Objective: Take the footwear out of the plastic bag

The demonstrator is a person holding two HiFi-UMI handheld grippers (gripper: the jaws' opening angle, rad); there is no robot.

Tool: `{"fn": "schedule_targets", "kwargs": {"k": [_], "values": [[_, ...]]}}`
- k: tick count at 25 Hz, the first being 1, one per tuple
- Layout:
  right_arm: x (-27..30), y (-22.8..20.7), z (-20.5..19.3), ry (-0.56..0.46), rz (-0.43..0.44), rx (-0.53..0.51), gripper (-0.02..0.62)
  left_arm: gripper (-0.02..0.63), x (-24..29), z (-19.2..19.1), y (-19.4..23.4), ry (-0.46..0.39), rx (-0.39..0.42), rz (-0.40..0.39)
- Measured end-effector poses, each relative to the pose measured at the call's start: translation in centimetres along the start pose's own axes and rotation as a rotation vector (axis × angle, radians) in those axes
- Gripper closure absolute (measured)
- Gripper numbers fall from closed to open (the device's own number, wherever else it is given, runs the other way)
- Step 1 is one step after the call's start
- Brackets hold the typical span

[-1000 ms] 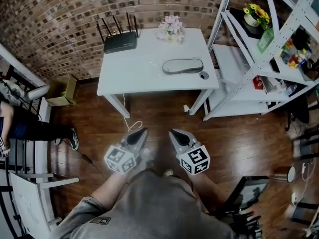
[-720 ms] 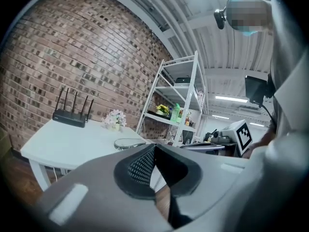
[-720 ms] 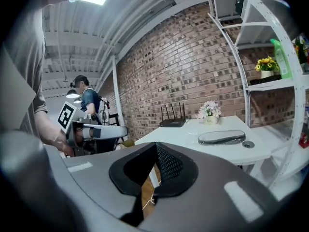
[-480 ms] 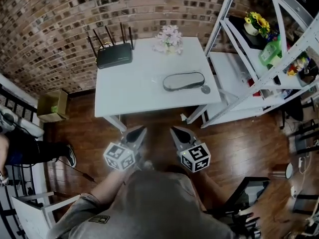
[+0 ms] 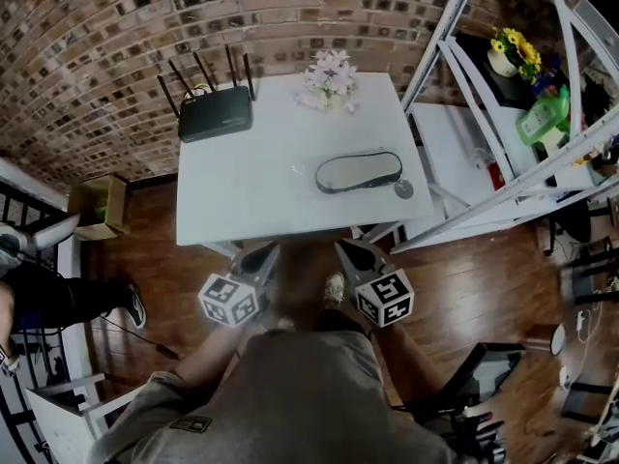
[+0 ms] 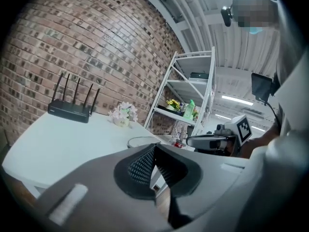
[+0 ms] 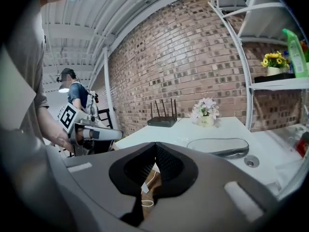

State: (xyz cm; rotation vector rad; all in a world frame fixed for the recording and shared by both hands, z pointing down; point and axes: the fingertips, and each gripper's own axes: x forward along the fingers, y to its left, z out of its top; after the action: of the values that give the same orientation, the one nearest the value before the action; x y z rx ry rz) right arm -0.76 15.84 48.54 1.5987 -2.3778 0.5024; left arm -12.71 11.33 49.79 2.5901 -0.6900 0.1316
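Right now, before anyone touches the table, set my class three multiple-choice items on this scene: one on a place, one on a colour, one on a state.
1. Where on the white rectangular table does the black antenna router stand?
A far left corner
B near right corner
C centre

2. The flowers on the white metal shelf are:
A red
B yellow
C blue

3. The left gripper has its jaws:
A wide open
B shut on the router
C shut, empty

Answers:
1 A, it sits at the left by the brick wall.
2 B, the heads show yellow.
3 C, the jaws meet with nothing between.
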Motion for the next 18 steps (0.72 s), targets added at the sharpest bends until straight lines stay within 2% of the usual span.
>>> {"fn": "schedule_targets", "kwargs": {"k": [12,18], "values": [[5.4,-11.2,0.9,0.094,0.154,-0.052,0.581,0.604,8.8,0.7,4.2,0.068,-0.018,0.175],[7.0,-14.1,-0.2,0.150,0.206,-0.065,0.581,0.604,10.6,-0.3,5.0,0.113,-0.043,0.229]]}}
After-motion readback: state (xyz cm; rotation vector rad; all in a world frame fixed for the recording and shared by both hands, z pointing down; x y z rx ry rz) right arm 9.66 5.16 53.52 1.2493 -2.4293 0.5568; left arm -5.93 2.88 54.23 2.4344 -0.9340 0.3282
